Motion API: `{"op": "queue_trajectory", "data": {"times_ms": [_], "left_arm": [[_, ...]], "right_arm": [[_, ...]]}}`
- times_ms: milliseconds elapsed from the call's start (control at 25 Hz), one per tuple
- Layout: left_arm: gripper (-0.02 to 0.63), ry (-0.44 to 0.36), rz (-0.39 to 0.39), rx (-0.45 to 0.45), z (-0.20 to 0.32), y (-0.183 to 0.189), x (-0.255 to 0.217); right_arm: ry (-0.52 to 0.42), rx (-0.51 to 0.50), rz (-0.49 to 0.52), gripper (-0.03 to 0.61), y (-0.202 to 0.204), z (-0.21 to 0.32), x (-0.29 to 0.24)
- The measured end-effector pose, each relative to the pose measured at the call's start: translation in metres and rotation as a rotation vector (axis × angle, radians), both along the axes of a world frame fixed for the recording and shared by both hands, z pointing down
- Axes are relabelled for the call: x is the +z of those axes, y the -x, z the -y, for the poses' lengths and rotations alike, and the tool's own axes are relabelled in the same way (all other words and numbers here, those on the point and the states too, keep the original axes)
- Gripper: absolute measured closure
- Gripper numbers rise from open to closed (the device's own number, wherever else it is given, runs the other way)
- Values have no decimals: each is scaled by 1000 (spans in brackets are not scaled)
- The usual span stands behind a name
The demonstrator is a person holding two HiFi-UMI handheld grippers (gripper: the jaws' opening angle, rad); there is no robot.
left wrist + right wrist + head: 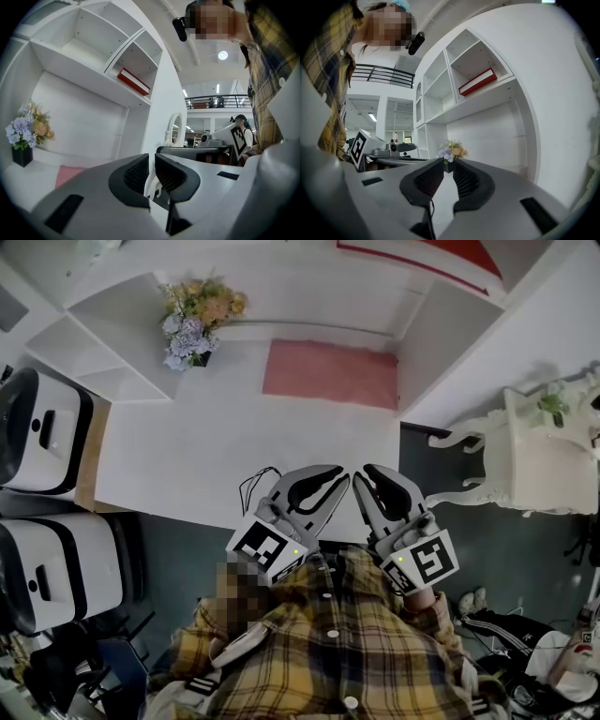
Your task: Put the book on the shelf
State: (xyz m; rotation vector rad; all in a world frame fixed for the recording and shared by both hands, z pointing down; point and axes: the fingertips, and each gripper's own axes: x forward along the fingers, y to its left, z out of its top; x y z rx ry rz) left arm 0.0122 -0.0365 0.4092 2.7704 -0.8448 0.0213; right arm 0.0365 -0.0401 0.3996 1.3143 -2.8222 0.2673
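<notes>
- Looking down, I see my left claw (pixel 337 486) and my right claw (pixel 367 486) close before my chest. Their tips nearly meet over the near edge of the white counter (pixel 216 446).
- Left claw: the jaws stand narrow, with only a thin slit between the ribbed pads. Nothing is in this slit; through it I see only the room behind.
- Right claw: it is also narrow, the slit a little wider, and empty. The flowers (pixel 450 151) show through it, but they stand far off on the counter, not between the pads.
- The book (pixel 477 82), red with a white page edge, lies flat in an upper compartment of the shelf (pixel 487 101). It is above the counter and well apart from both claws.
- It lies on its broad side, so I think it rests stable and needs no support there.
- No claw holds it or touches it, so I judge the task as done: the book is on the shelf.
- I judge that the claws are low and near my body because they have no work at this moment. In this place they cannot knock the flowers or the pink mat (pixel 328 371), which lies on the counter under the shelf.
- The narrow jaws fit a rest pose: nothing to carry, nothing to catch by accident.
- If anything remains, it is only to check that the book does not hang over the shelf edge. From here it seems fully inside.
</notes>
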Motion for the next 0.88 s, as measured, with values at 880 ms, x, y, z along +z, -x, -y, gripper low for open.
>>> {"op": "queue_trajectory", "data": {"times_ms": [880], "left_arm": [[595, 16, -7, 8, 7, -2, -2]], "right_arm": [[30, -10, 0, 561, -2, 8, 7]]}}
